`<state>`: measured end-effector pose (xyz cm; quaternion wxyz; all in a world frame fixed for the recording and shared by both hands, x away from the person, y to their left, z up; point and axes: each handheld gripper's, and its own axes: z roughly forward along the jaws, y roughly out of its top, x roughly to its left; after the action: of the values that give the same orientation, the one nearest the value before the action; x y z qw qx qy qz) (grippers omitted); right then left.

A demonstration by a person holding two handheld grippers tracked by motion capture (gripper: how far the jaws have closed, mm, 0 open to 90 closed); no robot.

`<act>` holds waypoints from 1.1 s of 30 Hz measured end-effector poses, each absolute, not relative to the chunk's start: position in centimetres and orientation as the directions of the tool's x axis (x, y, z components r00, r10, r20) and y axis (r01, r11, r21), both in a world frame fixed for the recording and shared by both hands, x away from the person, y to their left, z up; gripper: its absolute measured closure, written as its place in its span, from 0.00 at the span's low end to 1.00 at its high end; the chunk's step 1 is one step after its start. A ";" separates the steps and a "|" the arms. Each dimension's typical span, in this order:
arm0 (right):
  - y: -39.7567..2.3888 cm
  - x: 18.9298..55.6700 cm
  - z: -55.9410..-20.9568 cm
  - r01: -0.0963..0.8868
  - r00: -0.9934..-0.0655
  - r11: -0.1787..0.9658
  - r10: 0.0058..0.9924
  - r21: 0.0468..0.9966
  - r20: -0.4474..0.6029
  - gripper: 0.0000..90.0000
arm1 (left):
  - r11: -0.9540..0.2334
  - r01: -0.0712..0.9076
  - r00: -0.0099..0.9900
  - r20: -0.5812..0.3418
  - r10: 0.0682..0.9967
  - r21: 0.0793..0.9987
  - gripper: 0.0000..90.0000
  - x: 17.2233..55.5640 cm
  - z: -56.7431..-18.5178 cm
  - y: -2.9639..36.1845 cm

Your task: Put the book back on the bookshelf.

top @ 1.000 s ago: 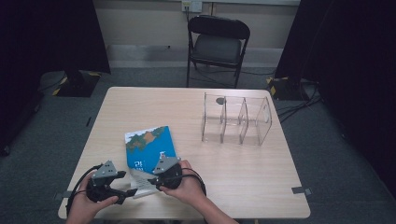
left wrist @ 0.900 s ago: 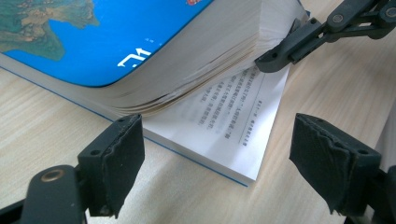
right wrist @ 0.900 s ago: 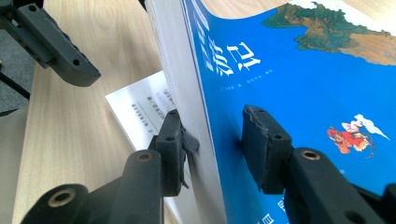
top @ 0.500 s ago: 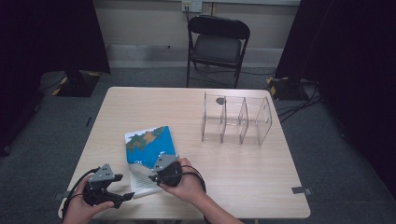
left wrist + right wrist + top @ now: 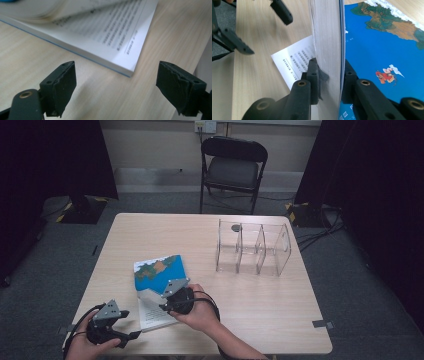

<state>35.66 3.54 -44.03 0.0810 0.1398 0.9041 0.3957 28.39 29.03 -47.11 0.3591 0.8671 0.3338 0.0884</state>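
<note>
My right gripper clamped on lifted pages of book; left gripper jaws apart, book corner at 12 o'clock.

A light wooden table stands on grey carpet. Behind the table's far edge, a black folding chair faces it, backed by a pale wall with a white socket plate just above the chair. Black curtains hang left and right of the chair. Cables trail over the carpet right of the table. On the table's right half stands a clear acrylic divider rack. Lighting is soft and even.
</note>
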 end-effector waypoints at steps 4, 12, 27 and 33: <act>3.3 35.8 -43.6 0.201 -0.946 0.636 0.323 0.745 -0.020 0.83 | -0.536 0.508 0.774 -0.085 0.627 0.674 0.18 28.3 -47.5 28.7; 3.3 36.2 -42.7 0.225 -0.943 0.638 0.331 0.737 0.001 0.83 | -0.545 0.500 0.783 -0.083 0.616 0.673 0.18 28.6 -47.9 28.1; 3.1 37.0 -41.3 0.252 -0.940 0.638 0.341 0.728 0.026 0.84 | -0.563 0.503 0.787 -0.078 0.612 0.656 0.19 28.6 -48.6 27.6; 3.2 37.2 -40.8 0.256 -0.939 0.649 0.343 0.716 0.025 0.84 | -0.566 0.503 0.786 -0.074 0.614 0.653 0.19 28.6 -48.9 27.2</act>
<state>37.16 3.19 -40.81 0.0566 0.1651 0.9063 0.3850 28.65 27.23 -48.88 0.3413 0.8812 0.3169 0.0809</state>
